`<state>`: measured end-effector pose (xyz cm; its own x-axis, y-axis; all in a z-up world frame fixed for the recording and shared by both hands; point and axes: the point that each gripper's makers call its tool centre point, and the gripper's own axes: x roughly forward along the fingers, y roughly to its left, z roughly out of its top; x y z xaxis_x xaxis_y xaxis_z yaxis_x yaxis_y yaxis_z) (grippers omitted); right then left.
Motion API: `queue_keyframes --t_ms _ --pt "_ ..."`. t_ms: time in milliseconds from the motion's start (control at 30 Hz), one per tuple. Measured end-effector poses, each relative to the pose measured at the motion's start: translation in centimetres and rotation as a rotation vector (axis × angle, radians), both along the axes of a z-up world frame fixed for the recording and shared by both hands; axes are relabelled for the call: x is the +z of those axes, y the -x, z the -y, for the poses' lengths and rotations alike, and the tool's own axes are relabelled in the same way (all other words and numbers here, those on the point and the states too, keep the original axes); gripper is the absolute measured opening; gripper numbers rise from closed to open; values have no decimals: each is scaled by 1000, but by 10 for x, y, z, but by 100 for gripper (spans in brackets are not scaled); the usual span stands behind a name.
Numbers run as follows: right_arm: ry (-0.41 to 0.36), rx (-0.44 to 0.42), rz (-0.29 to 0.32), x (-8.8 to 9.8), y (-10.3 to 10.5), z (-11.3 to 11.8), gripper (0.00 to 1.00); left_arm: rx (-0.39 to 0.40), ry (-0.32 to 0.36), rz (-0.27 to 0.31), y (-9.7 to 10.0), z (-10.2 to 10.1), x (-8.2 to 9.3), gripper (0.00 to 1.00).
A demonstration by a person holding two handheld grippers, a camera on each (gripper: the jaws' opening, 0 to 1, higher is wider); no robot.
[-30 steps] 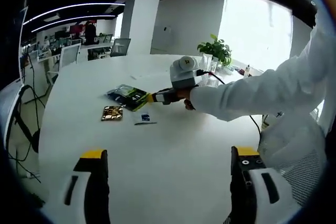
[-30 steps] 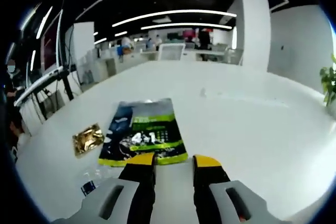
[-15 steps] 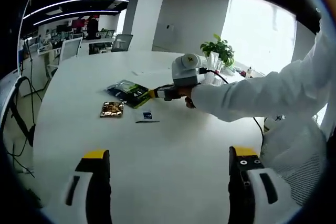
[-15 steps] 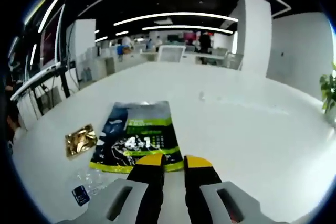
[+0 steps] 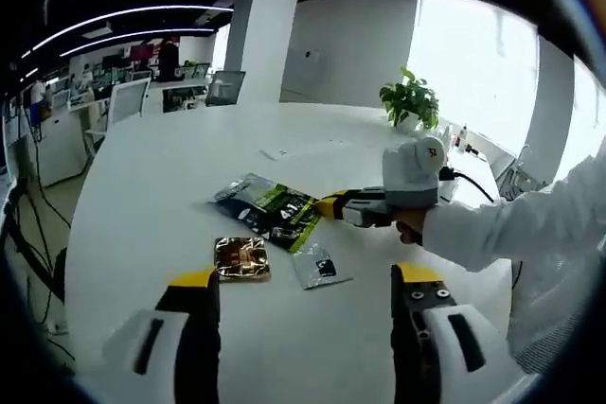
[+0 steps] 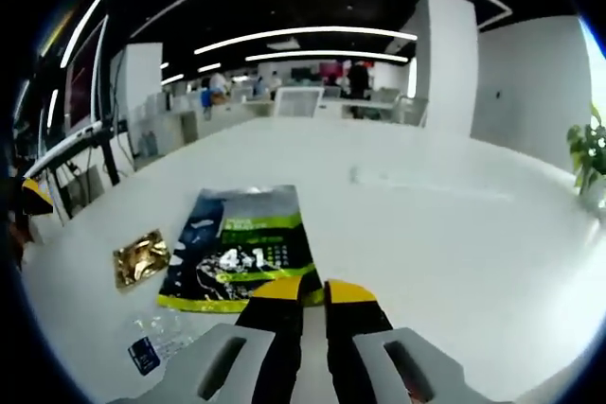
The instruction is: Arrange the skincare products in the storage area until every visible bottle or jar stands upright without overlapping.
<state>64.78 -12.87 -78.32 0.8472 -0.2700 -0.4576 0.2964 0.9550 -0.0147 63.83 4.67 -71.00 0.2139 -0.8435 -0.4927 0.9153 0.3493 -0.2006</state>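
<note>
A green-and-black packet [image 5: 270, 210] lies flat on the white round table [image 5: 142, 196]. Beside it rest a gold sachet [image 5: 241, 257] and a small clear sachet with a blue label [image 5: 320, 267]. My right gripper [image 5: 331, 205] reaches in from the right, its yellow tips at the packet's near corner. In the right gripper view the packet [image 6: 237, 248] lies ahead, and my right gripper [image 6: 314, 289] has its jaws nearly together on the packet's green edge. The gold sachet [image 6: 140, 257] and clear sachet [image 6: 151, 342] sit to the left. My left gripper [image 5: 305, 279] hovers wide open above the table.
A potted plant [image 5: 409, 101] and small bottles stand at the table's far right edge. A loose paper [image 5: 284, 150] lies mid-table. Office chairs and desks [image 5: 128, 96] are behind. A white sleeve [image 5: 511, 224] holds the right gripper.
The right gripper's jaws have narrowed onto the packet's edge. The left gripper's camera has moved closer and to the side, so the sachets now lie nearer its jaws.
</note>
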Motion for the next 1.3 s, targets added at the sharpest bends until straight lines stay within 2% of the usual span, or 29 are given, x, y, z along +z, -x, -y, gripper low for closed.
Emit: queue_keyframes --t_ms 133,200,233,300,333,467,600,667,767,900,1067,1233,1300 --pt "13 1 2 0 1 -1 0 31 43 -73 -20 18 -6 64" --pt "16 3 1 1 1 -1 0 74 35 -124 -28 22 -14 59" --pt "15 3 1 1 1 -1 0 70 39 -120 -32 25 -16 59" --pt "15 3 1 1 1 -1 0 93 39 -154 -39 29 -24 62" --pt "17 3 1 0 0 0 0 102 34 -178 -42 30 -29 61" --pt "6 -7 8 0 1 0 0 135 20 -210 -63 35 -45 57" --pt "20 -6 5 0 1 0 0 163 21 -225 -67 39 -51 57" --pt "26 -11 8 0 1 0 0 173 24 -251 -65 42 -52 57" --pt "41 -6 14 -1 0 1 0 189 32 -278 -75 51 -58 56" --pt "46 1 19 -1 -2 3 0 206 60 -309 -78 60 -57 56" --pt "33 -6 24 -3 -3 5 0 209 62 -326 -84 73 -62 48" --pt "25 -10 30 -3 -4 6 0 190 42 -328 -75 77 -59 40" --pt "22 -11 33 -4 -4 7 0 190 39 -331 -77 80 -60 38"
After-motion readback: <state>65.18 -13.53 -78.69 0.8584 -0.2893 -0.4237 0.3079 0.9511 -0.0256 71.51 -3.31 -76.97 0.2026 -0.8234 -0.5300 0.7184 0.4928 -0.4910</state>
